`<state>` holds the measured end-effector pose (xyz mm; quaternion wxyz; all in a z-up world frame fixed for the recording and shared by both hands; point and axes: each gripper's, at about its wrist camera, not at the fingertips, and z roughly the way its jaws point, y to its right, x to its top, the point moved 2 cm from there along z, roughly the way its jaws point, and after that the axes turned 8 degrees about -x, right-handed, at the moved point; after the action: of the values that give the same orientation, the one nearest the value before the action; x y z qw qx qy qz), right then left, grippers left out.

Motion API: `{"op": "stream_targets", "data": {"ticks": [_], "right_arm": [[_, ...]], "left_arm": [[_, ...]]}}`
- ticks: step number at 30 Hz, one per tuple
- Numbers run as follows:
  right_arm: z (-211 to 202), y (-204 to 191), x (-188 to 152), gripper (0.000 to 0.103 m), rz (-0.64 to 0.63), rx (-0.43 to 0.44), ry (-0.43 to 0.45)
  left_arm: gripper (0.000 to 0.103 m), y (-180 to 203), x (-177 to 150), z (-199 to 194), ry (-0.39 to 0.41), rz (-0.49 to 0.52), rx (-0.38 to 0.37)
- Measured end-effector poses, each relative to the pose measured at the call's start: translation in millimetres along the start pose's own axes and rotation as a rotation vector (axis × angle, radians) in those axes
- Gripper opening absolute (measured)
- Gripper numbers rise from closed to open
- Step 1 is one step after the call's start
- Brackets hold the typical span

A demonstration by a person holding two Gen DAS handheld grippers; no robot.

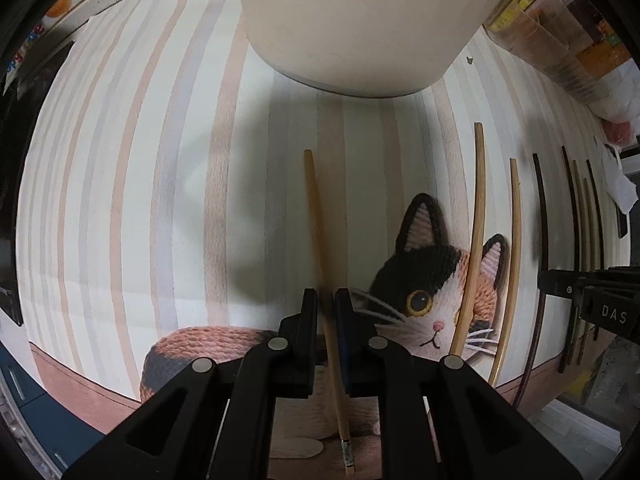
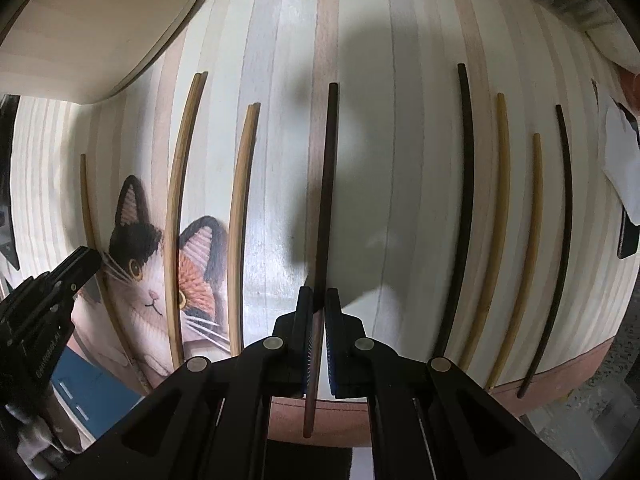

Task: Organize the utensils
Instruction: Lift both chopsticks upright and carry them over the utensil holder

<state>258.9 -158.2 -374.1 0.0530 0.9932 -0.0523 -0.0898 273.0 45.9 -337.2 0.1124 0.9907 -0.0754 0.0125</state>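
Observation:
My left gripper [image 1: 326, 300] is shut on a light bamboo chopstick [image 1: 316, 220] that points away toward a cream holder [image 1: 360, 20]. My right gripper [image 2: 318, 298] is shut on a dark wooden chopstick [image 2: 326, 184]. Several more chopsticks lie in a row on the striped cat mat [image 2: 420, 160]: light ones [image 2: 180, 200] [image 2: 240, 220] on the left, dark [image 2: 460, 200] and light [image 2: 496, 220] ones on the right. The left gripper also shows in the right wrist view [image 2: 86, 258], and the right gripper body [image 1: 592, 296] at the edge of the left wrist view.
The cream holder [image 2: 88, 28] stands at the mat's far left. Packaged goods [image 1: 560, 32] lie along the far right edge. A white cloth [image 2: 618, 160] and a dark object [image 2: 628, 236] sit right of the mat. A blue surface [image 2: 88, 392] is at the near left.

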Motion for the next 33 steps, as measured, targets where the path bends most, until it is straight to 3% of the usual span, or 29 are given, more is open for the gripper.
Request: {"op": "stream_targets", "data": {"ticks": [8,13,28,33], "right_arm": [[-19.1,-14.8,3.6,0.006,0.02,-0.052,0.072],[-26.2,-10.6,-11.0,0.006,0.071,-0.006,0.151],[-100.3,-16.6,-58.7,0.006,0.097,0.134,0.419],[-136.1,-13.5,-67.8,0.005,0.079,0.178,0.538]], "left_arm": [[0.005,20.1,2.1,6.3,0.019,0.018,0.029],[0.004,11.4,-4.8,-2.3,0.055,-0.004,0.037],[0.004,-2.7,-30.9,-81.9,0.238,-0.048,0.034],[0.004,-8.0,-30.8,-128.1,0.351,-0.056,0.018]]}}
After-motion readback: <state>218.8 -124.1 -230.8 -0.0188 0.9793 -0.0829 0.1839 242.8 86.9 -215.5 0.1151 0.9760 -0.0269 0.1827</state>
